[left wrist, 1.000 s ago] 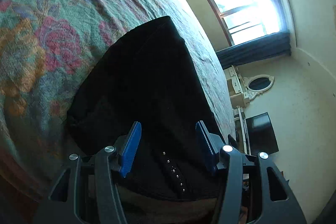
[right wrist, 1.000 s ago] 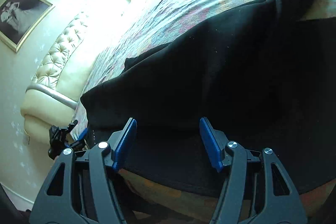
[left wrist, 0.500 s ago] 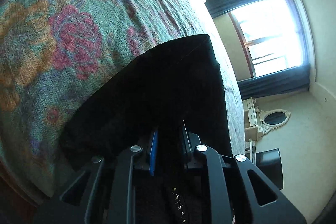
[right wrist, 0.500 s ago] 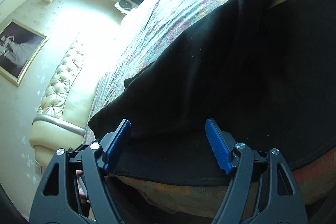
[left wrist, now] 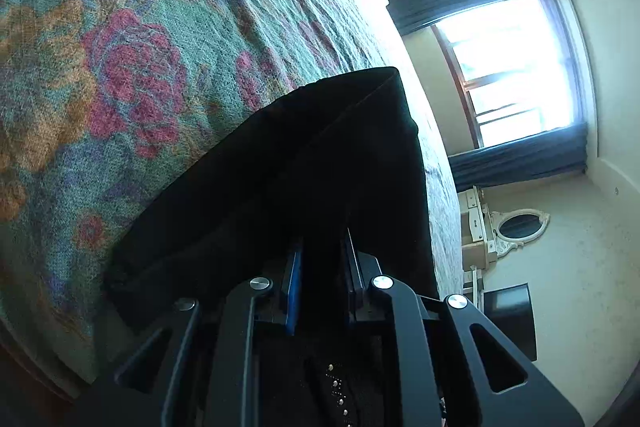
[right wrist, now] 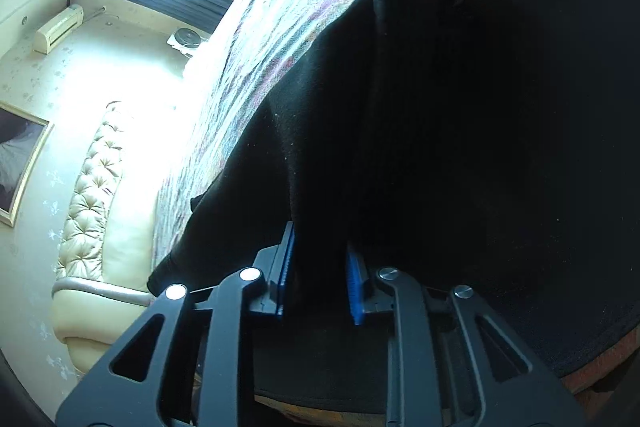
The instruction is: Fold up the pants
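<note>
The left gripper [left wrist: 322,281] is clamped on the black pants [left wrist: 280,179]; the right gripper's [right wrist: 320,275] jaws have just closed, pinching that fabric on the floral bedspread [left wrist: 140,47].

Both grippers are matte black plastic frames with long triangular cut-outs in the outer arms. Round silver screw heads sit at the pivots. The left gripper [left wrist: 320,283] and right gripper [right wrist: 320,279] carry ribbed blue finger pads [right wrist: 354,285].

Both grippers' jaws — left [left wrist: 321,281], right [right wrist: 320,277] — just clamped the pants [left wrist: 280,167].
</note>
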The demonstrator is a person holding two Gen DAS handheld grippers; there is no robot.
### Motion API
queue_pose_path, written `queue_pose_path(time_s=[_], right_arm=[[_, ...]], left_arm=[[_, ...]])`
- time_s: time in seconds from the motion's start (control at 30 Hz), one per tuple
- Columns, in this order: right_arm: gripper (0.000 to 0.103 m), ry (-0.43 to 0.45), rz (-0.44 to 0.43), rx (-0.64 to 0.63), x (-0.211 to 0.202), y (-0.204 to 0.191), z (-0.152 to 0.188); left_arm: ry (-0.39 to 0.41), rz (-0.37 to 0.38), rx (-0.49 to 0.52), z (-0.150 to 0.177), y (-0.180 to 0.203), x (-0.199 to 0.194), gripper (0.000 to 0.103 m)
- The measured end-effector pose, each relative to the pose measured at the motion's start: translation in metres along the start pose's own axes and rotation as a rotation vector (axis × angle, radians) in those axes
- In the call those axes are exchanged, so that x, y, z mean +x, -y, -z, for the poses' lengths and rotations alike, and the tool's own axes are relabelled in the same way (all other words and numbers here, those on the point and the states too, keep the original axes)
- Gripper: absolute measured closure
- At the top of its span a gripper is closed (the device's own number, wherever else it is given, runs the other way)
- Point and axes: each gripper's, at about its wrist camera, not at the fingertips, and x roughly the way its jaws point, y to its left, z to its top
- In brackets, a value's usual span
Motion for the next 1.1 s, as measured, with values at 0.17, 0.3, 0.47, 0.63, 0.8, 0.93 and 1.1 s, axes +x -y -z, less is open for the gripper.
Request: queue_pose_path(time_s=[0.17,0.3,0.47,0.63,0.8,0.93,1.1], right_arm=[[0.091,0.026,-0.049,-0.034,-0.015,-0.012,0.004],[0.091,0.022,-0.090,-0.033,-0.027,-0.016,0.007],[0.091,-0.017,-0.098,-0.024,-0.038,-0.006,0.021],[0.092,-0.064,-0.028,-0.032,-0.034,0.020,0.039],[0.089,-0.096,-0.027,-0.009,-0.026,0.028,0.042],[0.061,-0.053,0.022,-0.057,-0.044,0.014,0.021],[0.040,0.092,0.173,-0.204,-0.076,-0.012,-0.049]], left_arm=[[0.040,0.037,0.024,0.004,0.009,-0.018,0.086],[0.061,0.057,0.040,0.010,0.016,-0.039,0.086],[0.074,0.047,0.035,0.014,0.006,-0.064,0.086],[0.039,-0.050,0.035,0.020,-0.018,-0.070,0.086],[-0.022,-0.085,0.002,0.020,-0.043,-0.061,0.086],[0.006,-0.098,0.040,0.018,-0.033,-0.076,0.084],[0.133,-0.157,0.200,0.020,0.001,-0.106,0.049]])
